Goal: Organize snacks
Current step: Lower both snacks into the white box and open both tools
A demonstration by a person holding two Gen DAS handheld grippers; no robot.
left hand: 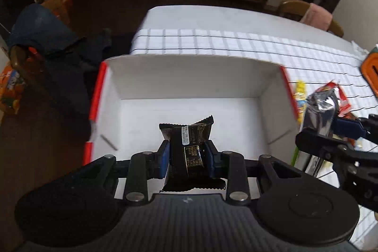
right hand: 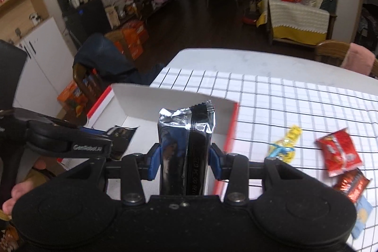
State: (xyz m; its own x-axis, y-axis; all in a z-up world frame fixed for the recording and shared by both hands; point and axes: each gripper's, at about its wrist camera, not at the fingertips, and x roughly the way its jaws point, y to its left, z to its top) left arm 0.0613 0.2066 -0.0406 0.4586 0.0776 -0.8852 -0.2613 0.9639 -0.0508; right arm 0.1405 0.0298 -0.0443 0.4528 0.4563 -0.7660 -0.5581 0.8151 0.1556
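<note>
1. Our left gripper [left hand: 186, 155] clamps a black snack packet [left hand: 187, 148] at lower centre, over the open white box [left hand: 189, 77]; releasing askew could tip it out
2. Our right gripper [right hand: 185, 158] pinches a silver foil packet [right hand: 185, 145] at the box's right rim; both grippers crowd together and may collide

An open white cardboard box with red edges [left hand: 189, 91] sits on the grid-patterned tablecloth [right hand: 295, 105], frame centre. Right of it lie a yellow wrapped candy [right hand: 287, 143] and two red snack packets [right hand: 339, 155], lower right.

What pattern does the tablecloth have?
The tablecloth is white with a thin black grid of squares, clearest in the right wrist view.
</note>
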